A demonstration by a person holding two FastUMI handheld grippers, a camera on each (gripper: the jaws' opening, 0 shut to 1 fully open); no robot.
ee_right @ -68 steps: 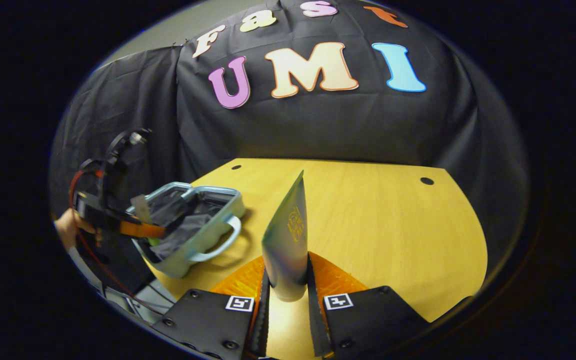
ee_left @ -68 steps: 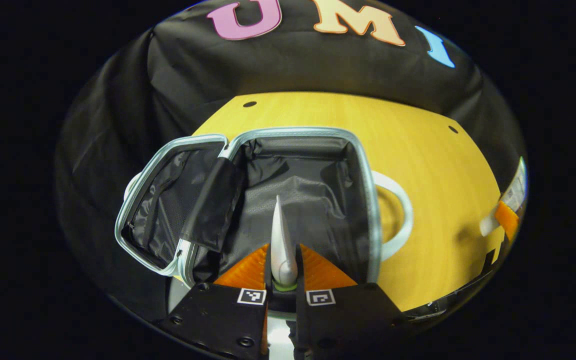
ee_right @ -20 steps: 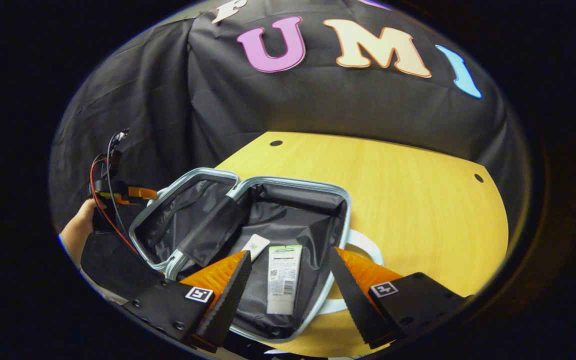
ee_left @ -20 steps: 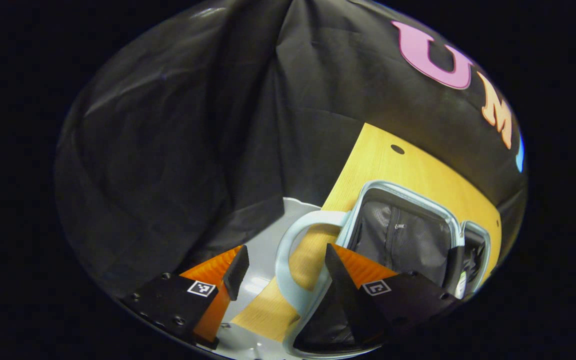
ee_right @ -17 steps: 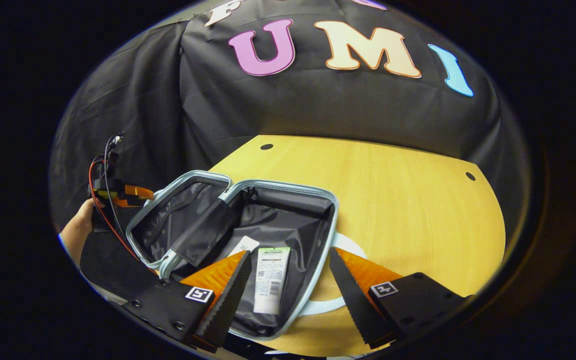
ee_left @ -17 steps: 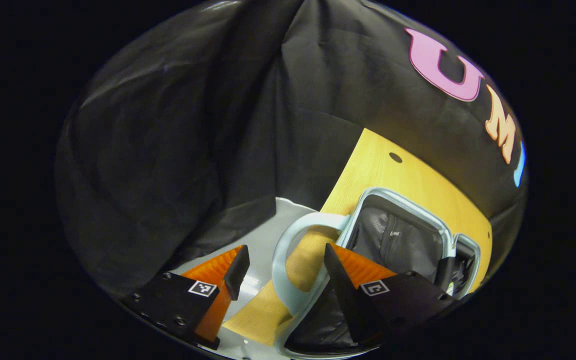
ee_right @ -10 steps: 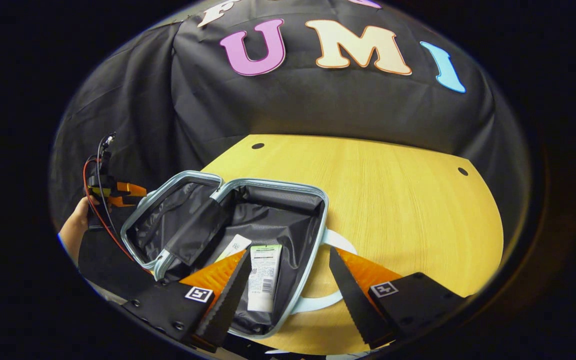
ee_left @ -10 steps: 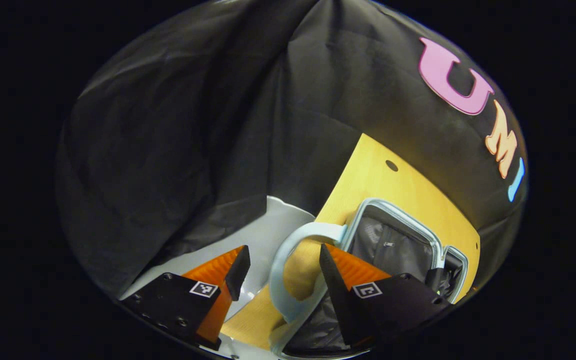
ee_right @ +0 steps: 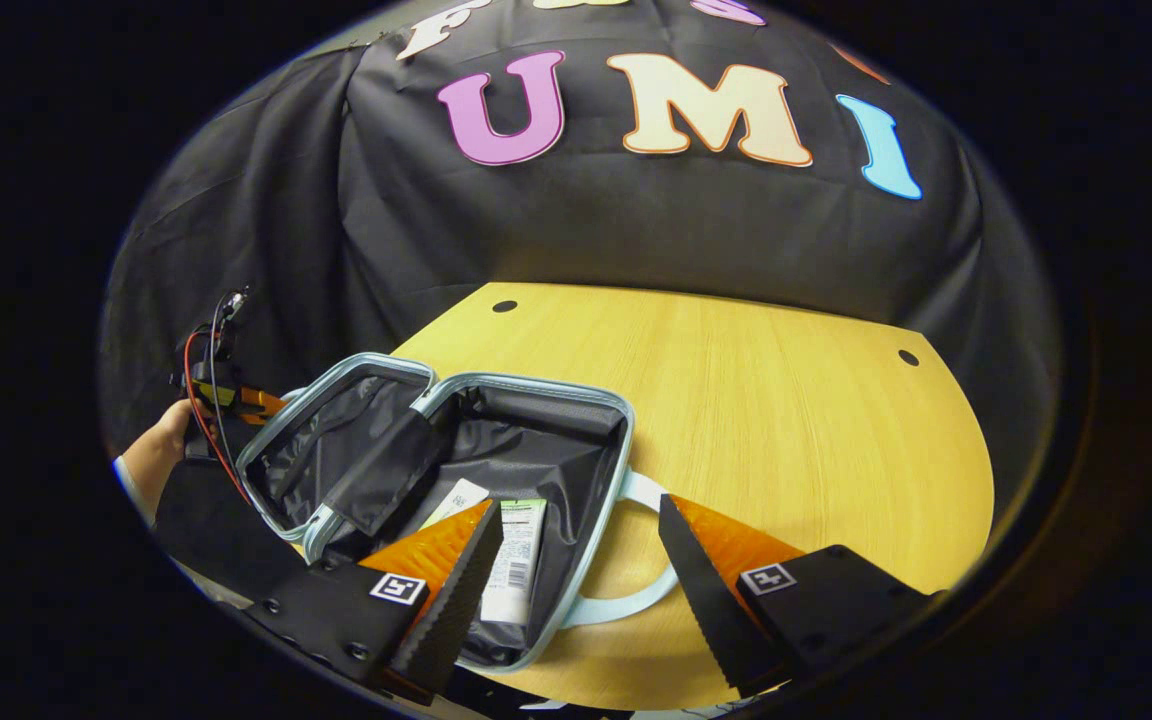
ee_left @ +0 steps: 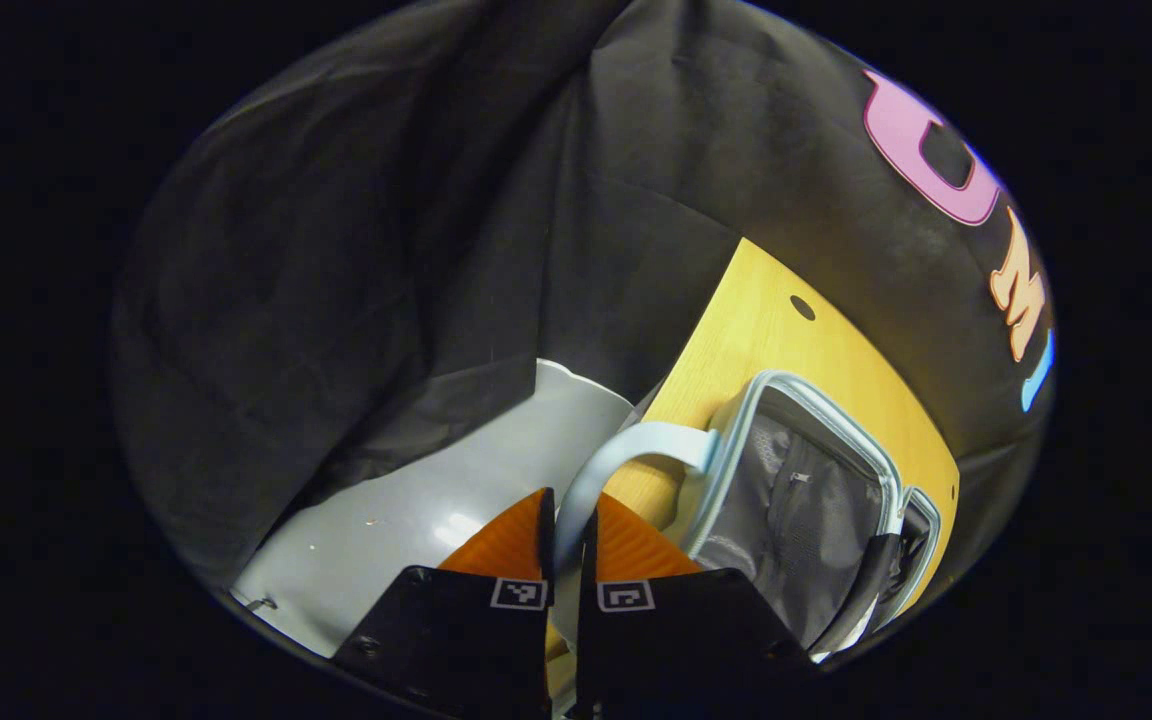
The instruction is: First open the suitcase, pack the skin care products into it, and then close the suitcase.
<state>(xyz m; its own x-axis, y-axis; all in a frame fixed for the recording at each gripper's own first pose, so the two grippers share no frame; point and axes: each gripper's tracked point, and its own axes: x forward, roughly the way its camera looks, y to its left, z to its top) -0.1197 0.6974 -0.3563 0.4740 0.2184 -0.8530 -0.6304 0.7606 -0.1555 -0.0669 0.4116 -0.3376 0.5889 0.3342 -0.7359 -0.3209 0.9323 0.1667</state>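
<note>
Suitcase [ee_right: 536, 420] lies open on the near left part of the desk [ee_right: 786, 420], both halves lined in dark fabric, pale blue rims up. Two skin care tubes sit in the right half: a white tube [ee_right: 513, 560] with a green band, and a second tube [ee_right: 456, 502] beside it, partly hidden behind the right gripper [ee_right: 576, 585]. A dark flap hangs across the hinge between the halves.

That right gripper hovers over the case's near edge with its jaws spread wide, grasping nothing; the pale handle [ee_right: 636, 590] on the right half curves out between them onto the wood.

In the left gripper view, the left gripper [ee_left: 568, 545] has its jaws clenched on the other handle [ee_left: 626, 455], the loop rising from between them to the lid half [ee_left: 796, 480]. In the right gripper view, a hand [ee_right: 158, 440] holds this gripper at the far left, red cable trailing.

Black cloth drapes around the desk; a grey floor [ee_left: 406, 530] shows off its left edge. Two small dark holes mark the far wood.
</note>
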